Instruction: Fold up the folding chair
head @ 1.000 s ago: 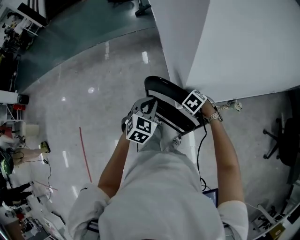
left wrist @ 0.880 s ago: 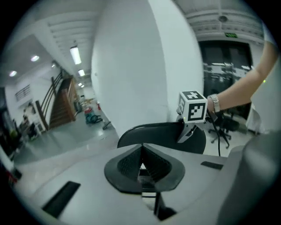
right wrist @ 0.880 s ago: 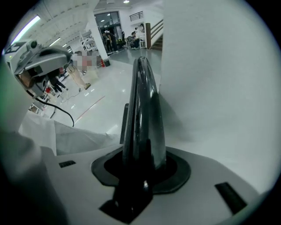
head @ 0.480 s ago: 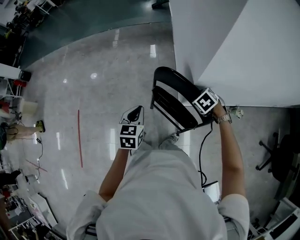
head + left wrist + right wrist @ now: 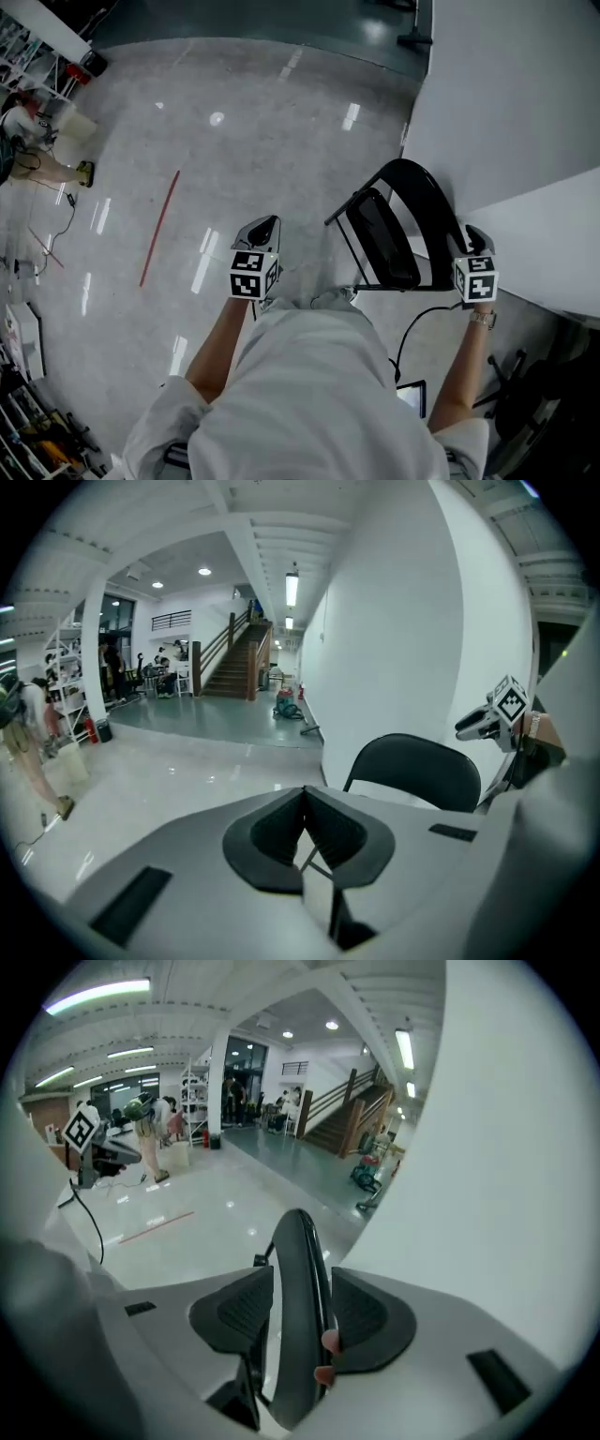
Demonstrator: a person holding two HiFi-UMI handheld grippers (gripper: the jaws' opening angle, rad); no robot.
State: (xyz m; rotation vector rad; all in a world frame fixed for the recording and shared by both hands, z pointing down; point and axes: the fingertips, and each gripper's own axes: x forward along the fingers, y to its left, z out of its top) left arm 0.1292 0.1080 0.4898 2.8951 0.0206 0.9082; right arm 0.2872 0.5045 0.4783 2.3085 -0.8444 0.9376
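Release stage: the black metal folding chair appears folded, upright beside the white wall. My right gripper has its jaws just opening astride the backrest rim, no longer clamping it. My left gripper is closed, empty and well apart. Next, I judge, the right one must lift clear without tipping the chair.

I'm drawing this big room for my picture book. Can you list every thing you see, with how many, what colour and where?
folding chair: one, black, looks folded, standing beside the wall
wall: one, white, right of the chair
floor: grey, shiny, all around
line: one, red, on the floor at the left
cable: one, black, curving below the right gripper
stairs: one flight, brown, at the far end of the hall
people: a few, far off, too small to count
shirt: one, white, on the person
arms: two, bare
left gripper: one, grey, shut, empty, left of the chair
right gripper: one, grey, jaws just been opening, chair's backrest between them
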